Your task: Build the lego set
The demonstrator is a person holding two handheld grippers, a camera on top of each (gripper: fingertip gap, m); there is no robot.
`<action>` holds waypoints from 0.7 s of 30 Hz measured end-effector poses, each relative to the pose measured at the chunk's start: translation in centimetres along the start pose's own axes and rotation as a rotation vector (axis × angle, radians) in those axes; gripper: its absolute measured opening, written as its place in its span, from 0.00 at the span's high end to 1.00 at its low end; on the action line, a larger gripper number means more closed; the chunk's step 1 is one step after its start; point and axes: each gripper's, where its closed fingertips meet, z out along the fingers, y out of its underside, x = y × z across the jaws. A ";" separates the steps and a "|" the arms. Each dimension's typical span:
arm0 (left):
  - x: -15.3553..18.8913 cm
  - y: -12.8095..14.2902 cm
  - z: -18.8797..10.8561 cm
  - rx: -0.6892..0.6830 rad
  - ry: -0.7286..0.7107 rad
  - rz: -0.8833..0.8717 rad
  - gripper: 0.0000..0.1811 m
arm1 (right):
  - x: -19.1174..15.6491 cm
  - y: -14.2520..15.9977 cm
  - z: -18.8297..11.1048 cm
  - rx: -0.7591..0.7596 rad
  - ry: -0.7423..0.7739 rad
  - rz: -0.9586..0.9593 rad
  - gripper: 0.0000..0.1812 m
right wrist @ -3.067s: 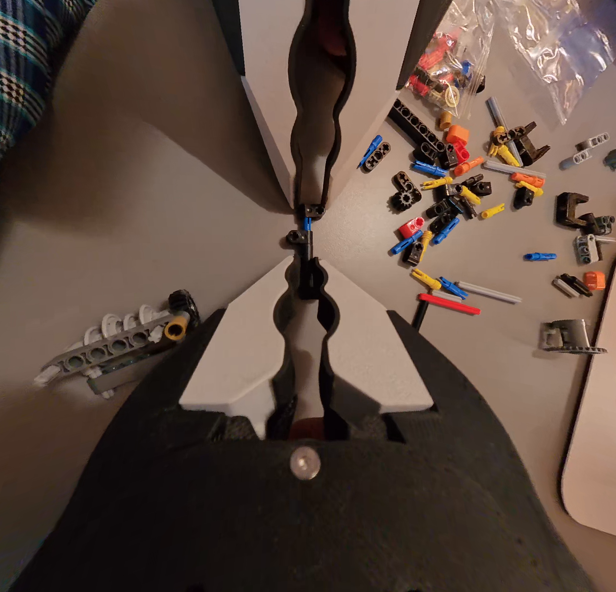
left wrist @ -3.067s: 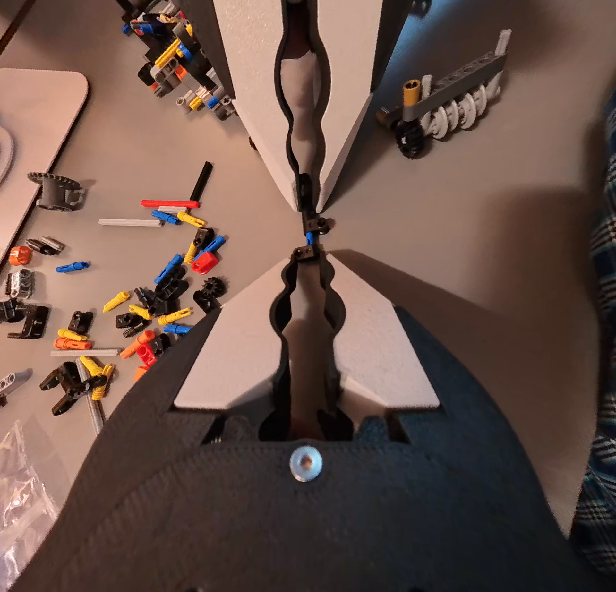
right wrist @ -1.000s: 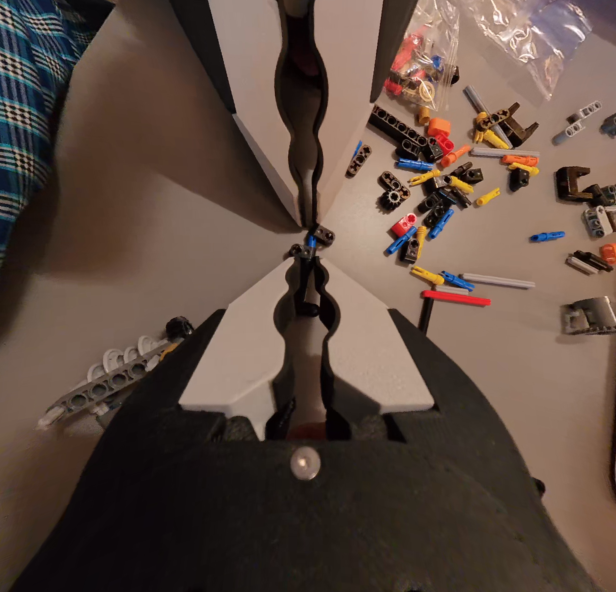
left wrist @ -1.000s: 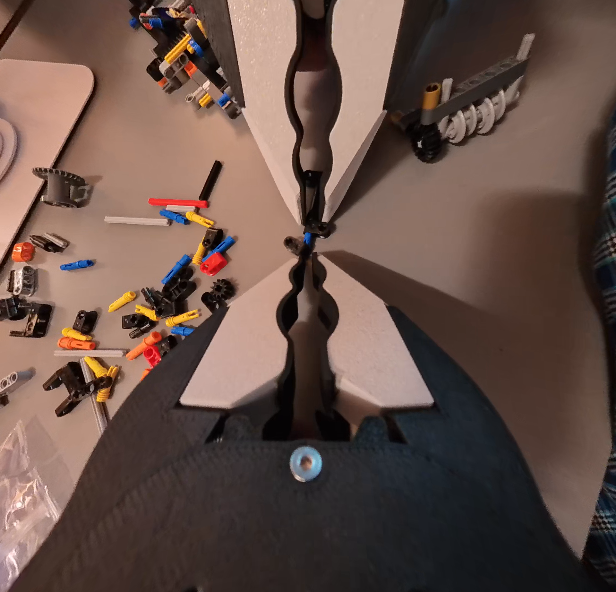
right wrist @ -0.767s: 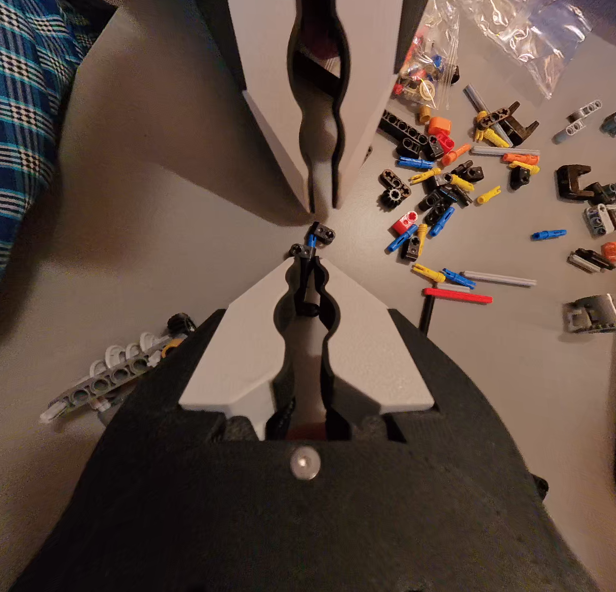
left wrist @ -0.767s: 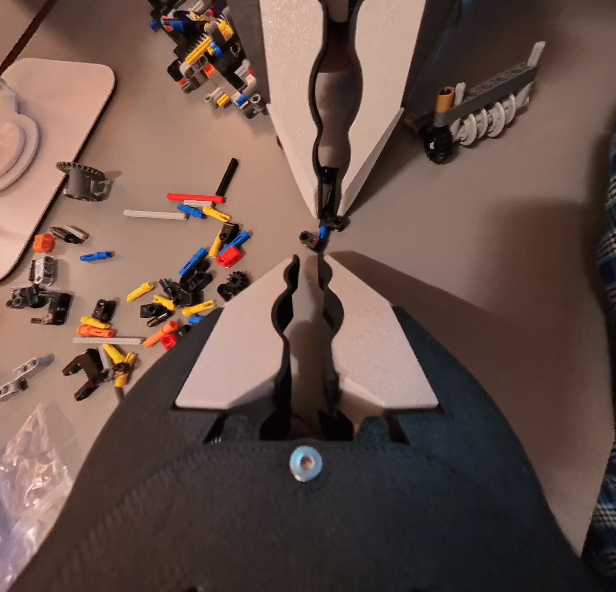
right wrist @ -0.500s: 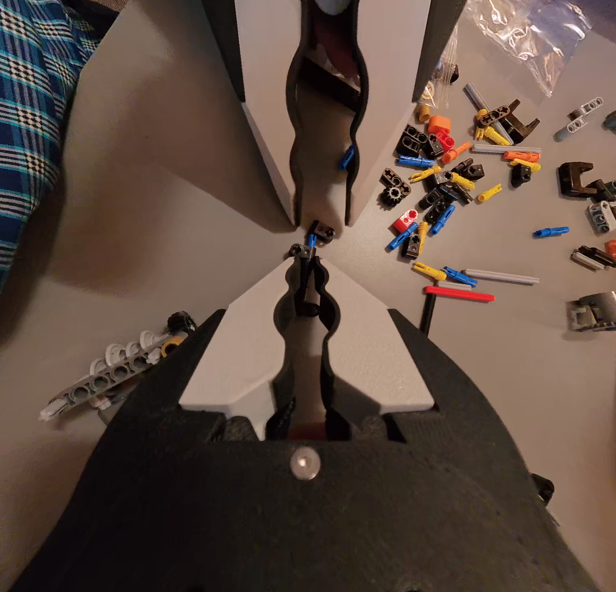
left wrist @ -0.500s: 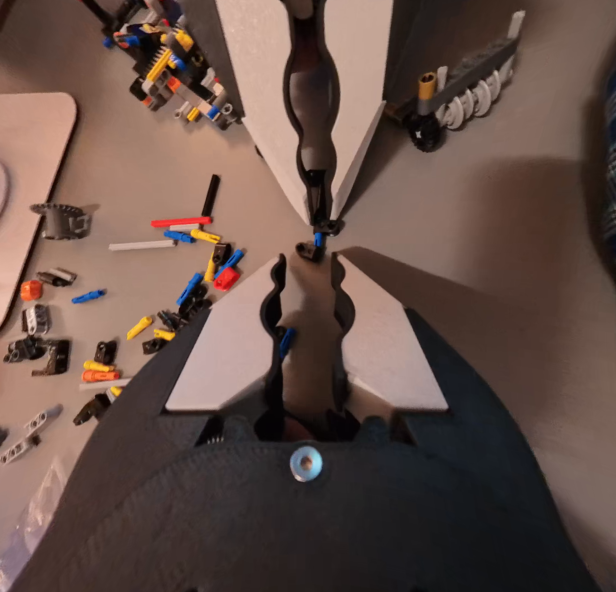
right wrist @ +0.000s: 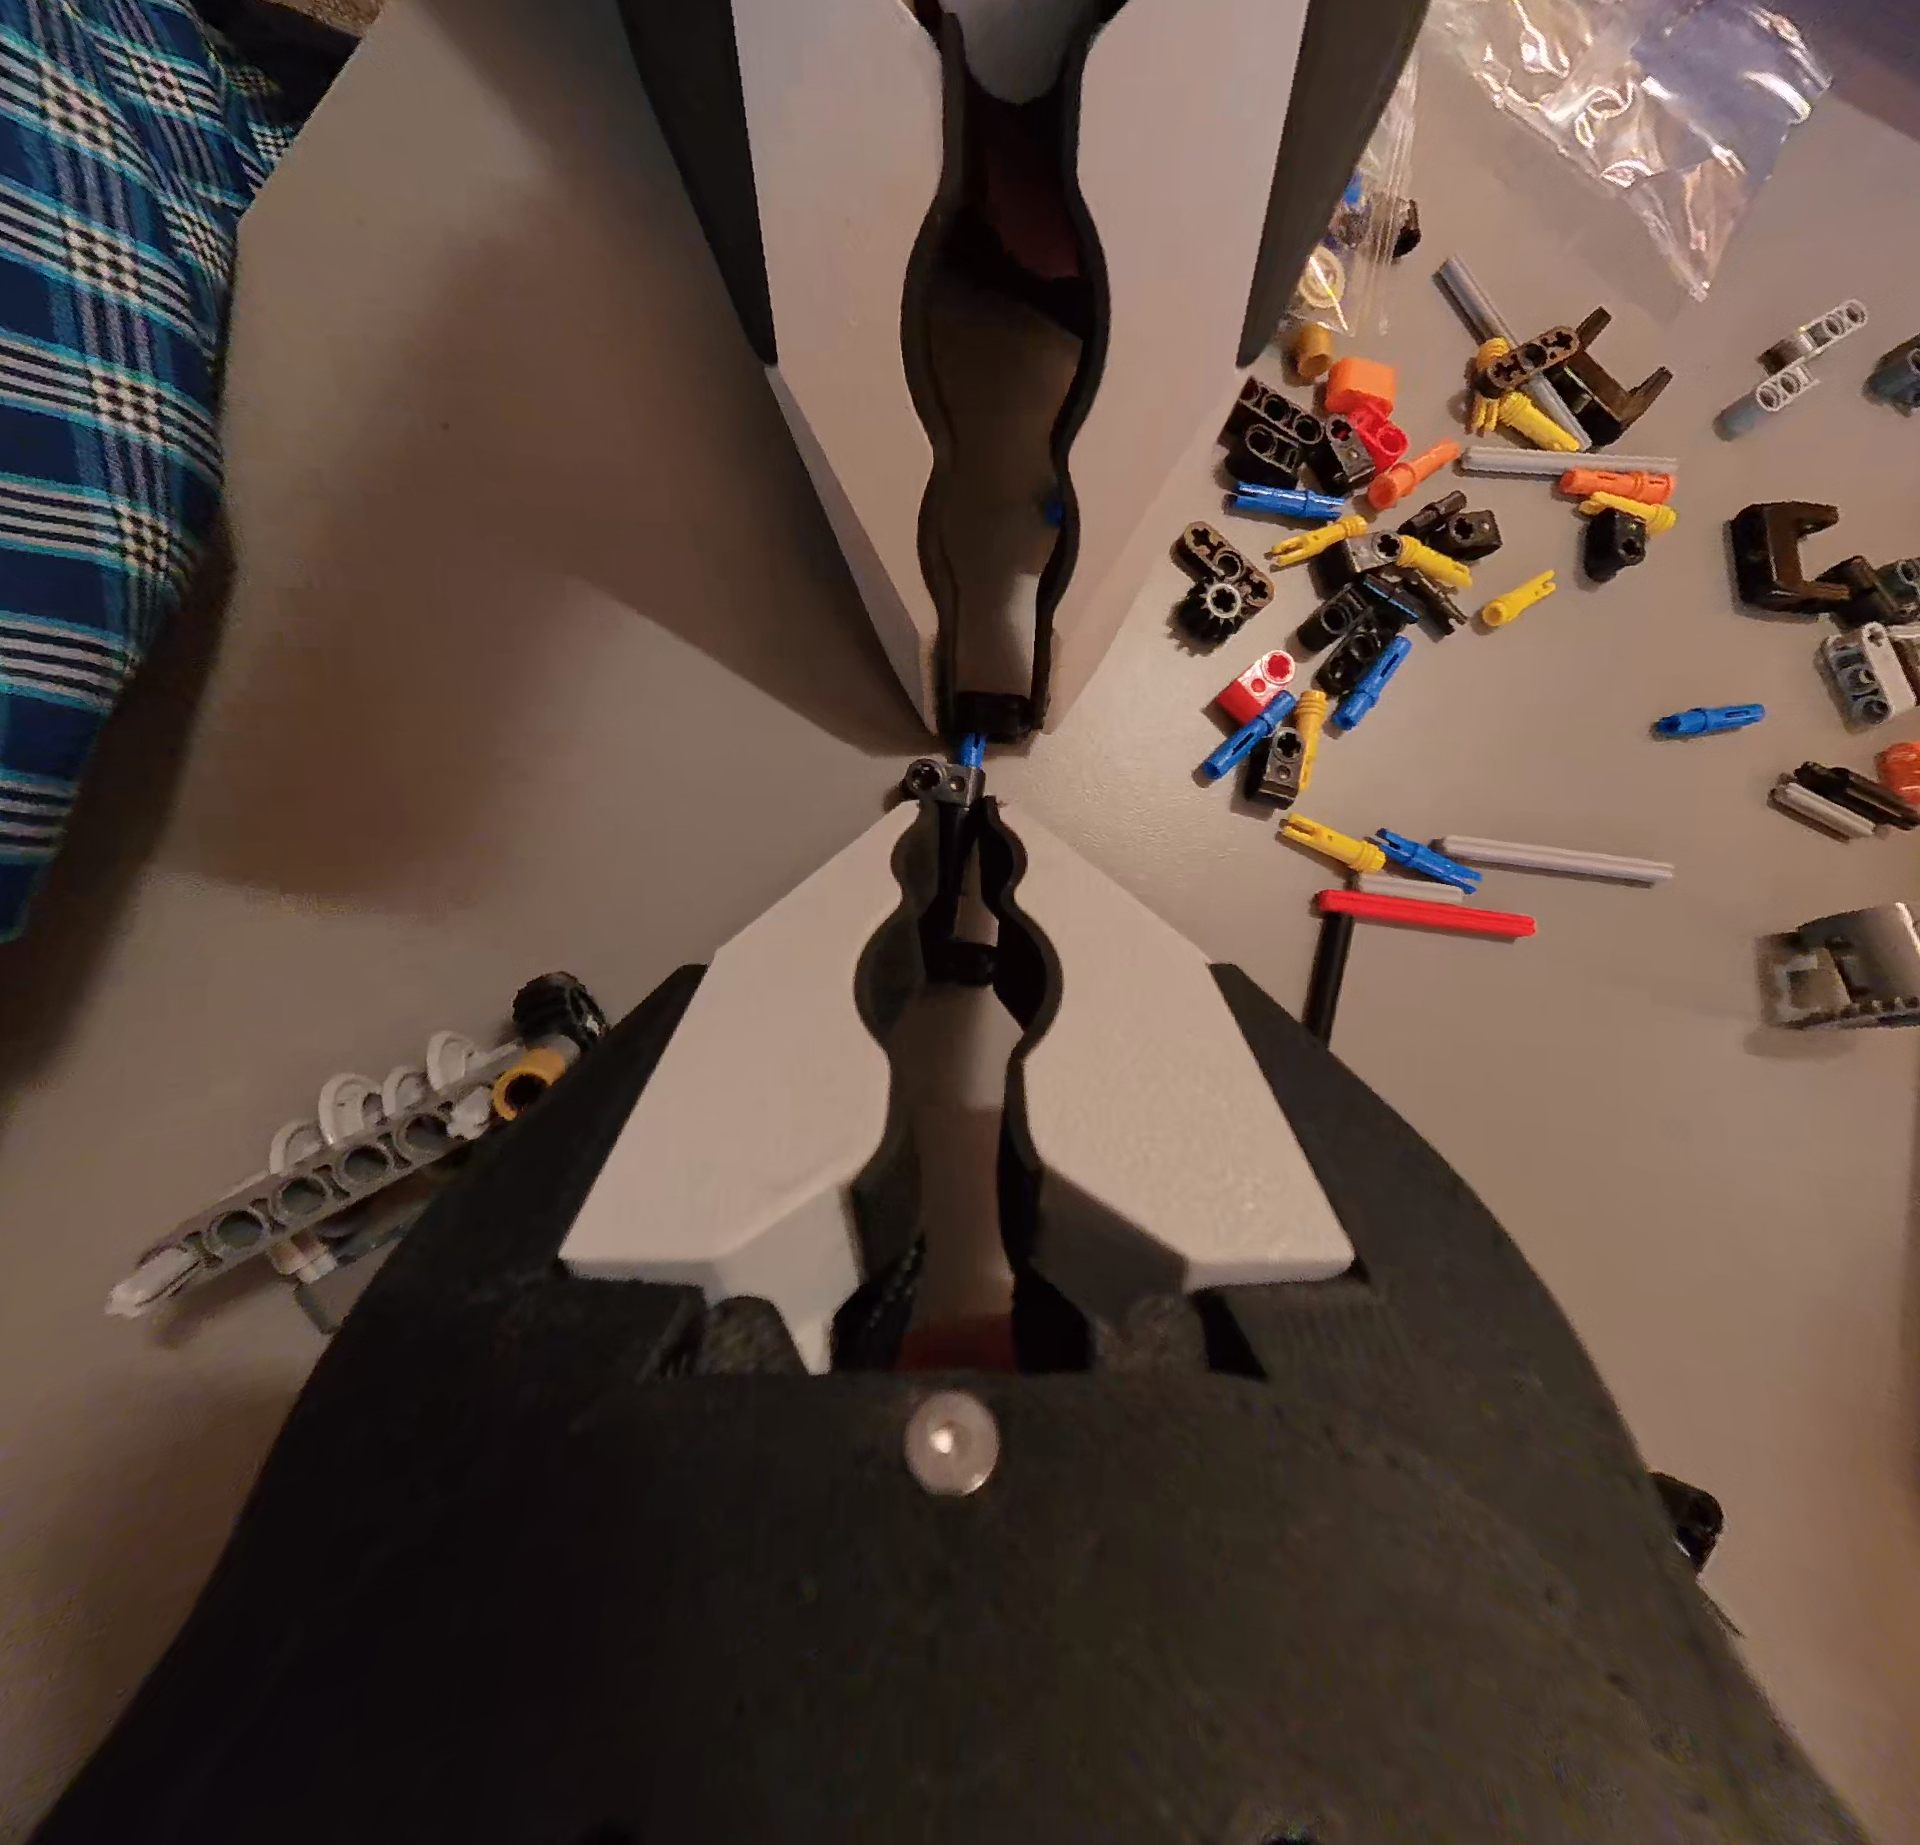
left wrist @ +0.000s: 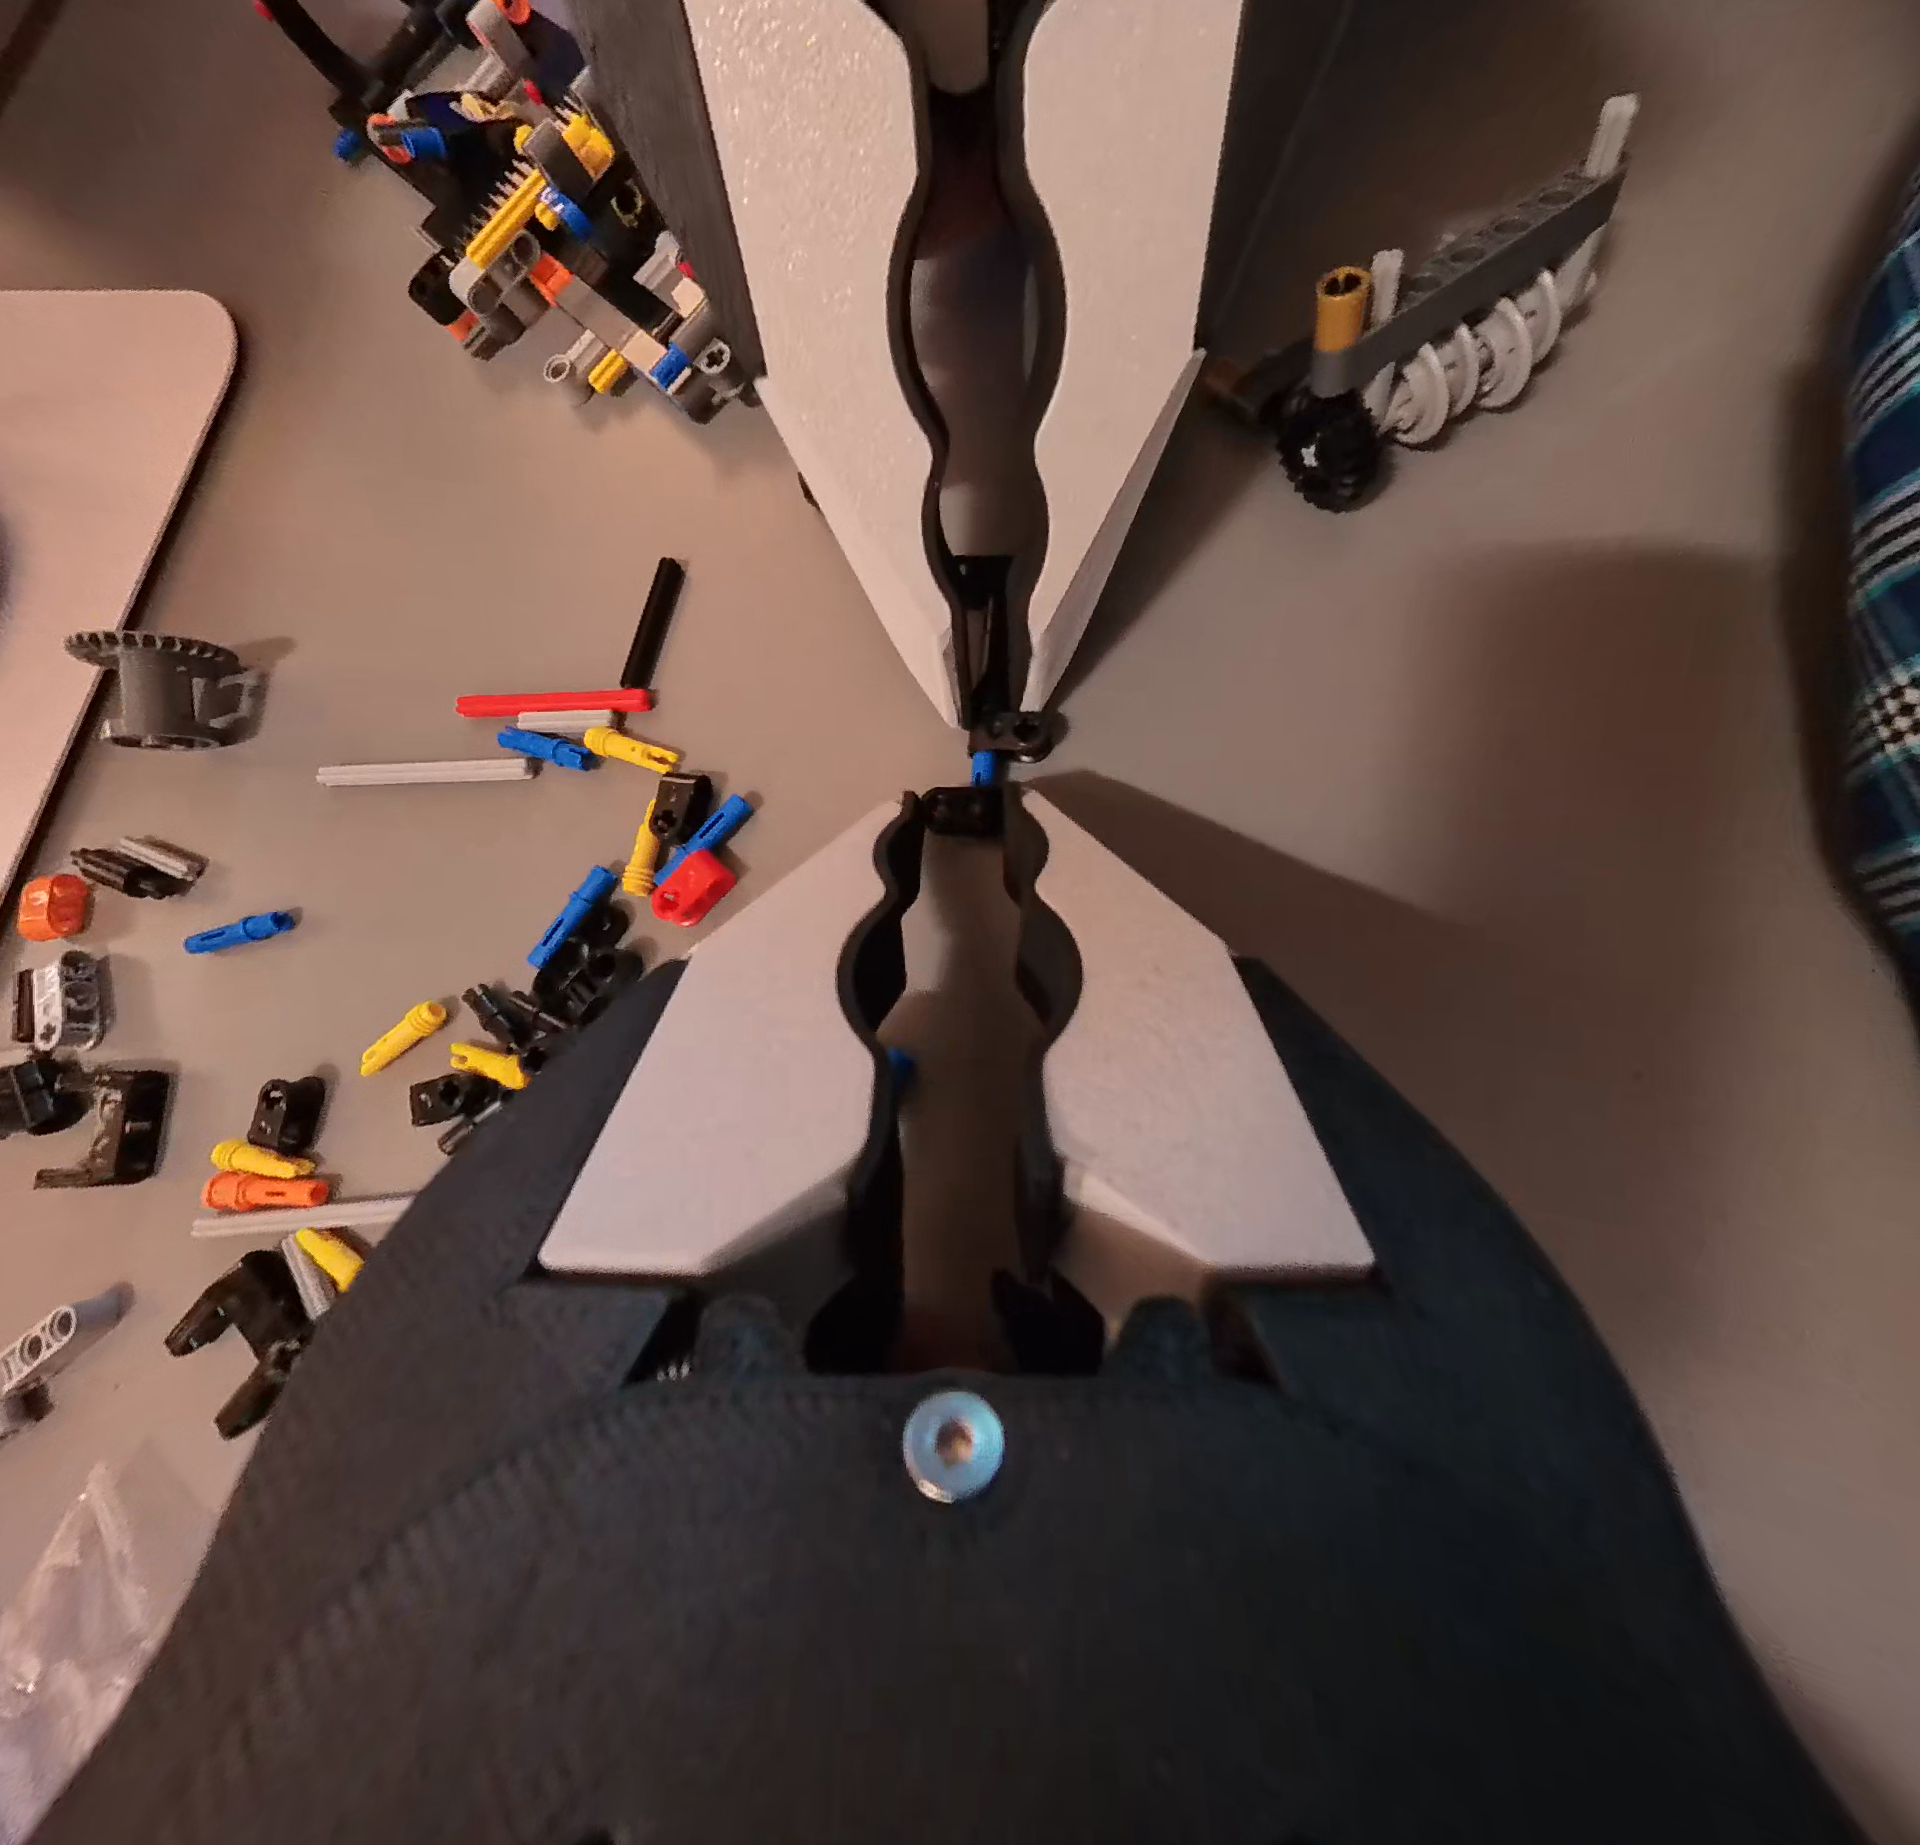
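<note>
**Two connectors meet on one blue pin**

The step in hand looks like the joining of two small black connectors by a blue pin (left wrist: pixel 984 765), held in the air above the grey table (left wrist: pixel 1351 715). The left gripper (left wrist: pixel 961 808) has its fingers drawn in around one black connector (left wrist: pixel 961 811) at their very tips; a narrow gap remains behind it, so the grip is on the part alone. Facing it tip to tip, the right gripper (right wrist: pixel 956 819) is closed on a black axle-like piece whose far end carries the second black connector (right wrist: pixel 942 780), and the blue pin bridges the two.

In my judgement the next move calls for a straight push along the pin's line, both grippers kept level, until the short blue stretch between the connectors disappears. A tilt could pop the pin loose.

By count: two grippers, two black connectors, one blue pin between them. Off to the side lie one red axle (left wrist: pixel 554 701), one black gear housing (left wrist: pixel 166 689), one grey beam assembly (left wrist: pixel 1455 309) with white curved parts, and one larger multicoloured sub-build (left wrist: pixel 540 237). The loose pins, blue, yellow and orange, are too many and too overlapped to count surely.
</note>
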 end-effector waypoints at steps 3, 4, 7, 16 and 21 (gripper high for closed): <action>0.0 0.0 0.0 0.005 -0.012 0.002 0.93 | 0.0 -0.1 0.1 0.005 0.003 -0.012 0.97; 0.0 0.0 0.0 0.006 -0.015 0.007 0.93 | 0.0 -0.1 0.1 0.003 0.003 -0.026 0.97; 0.0 0.0 0.0 0.008 -0.005 0.013 0.93 | 0.0 -0.1 0.2 0.008 -0.014 -0.056 0.97; 0.0 0.0 0.2 0.023 0.077 0.057 0.93 | 0.0 -0.1 0.4 0.012 -0.025 -0.101 0.98; 0.0 0.0 0.3 0.029 0.118 0.071 0.93 | 0.0 -0.1 0.5 0.020 -0.036 -0.116 0.98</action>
